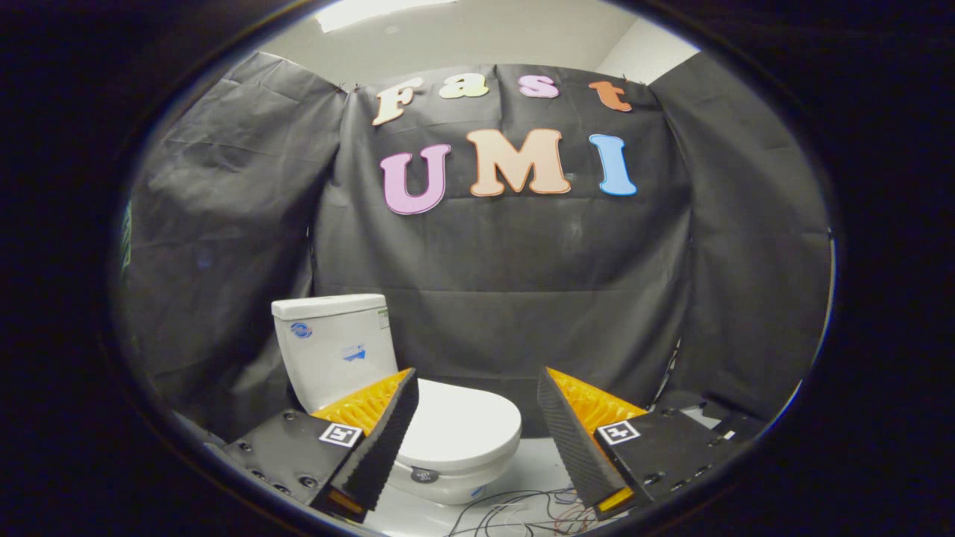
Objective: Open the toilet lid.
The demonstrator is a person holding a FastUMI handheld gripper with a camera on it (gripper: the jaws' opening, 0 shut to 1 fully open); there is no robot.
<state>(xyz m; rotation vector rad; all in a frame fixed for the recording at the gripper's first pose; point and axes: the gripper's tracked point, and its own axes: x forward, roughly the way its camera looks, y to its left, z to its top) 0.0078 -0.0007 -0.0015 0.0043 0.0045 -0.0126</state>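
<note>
Two ribbed black fingers [388,436] of the tool [477,440] stand wide apart in the near part of the scene, with nothing held between them. Each finger has an orange backing and sits on a black block that carries a small square marker.

Beyond the fingers, and a little to the left of the gap between them, stands a white toilet [418,418]. Its lid [459,429] lies flat and closed over the bowl, a smooth white oval whose front end points toward the near right. The left finger overlaps the lid's left edge in the view; whether it touches the lid cannot be told. The right finger is well apart from the toilet, out over the floor. A small dark round mark sits on the front of the bowl just under the lid's rim.

Behind the lid rises the white cistern [336,347], upright, with a blue sticker near its top left corner and another label lower on its face.

On the pale floor [537,466] just in front of the bowl, between the fingers, lies a loose tangle of thin cables [522,511], some dark and some reddish.

Black cloth [522,298] hangs as the wall behind and on both sides of the toilet.
</note>
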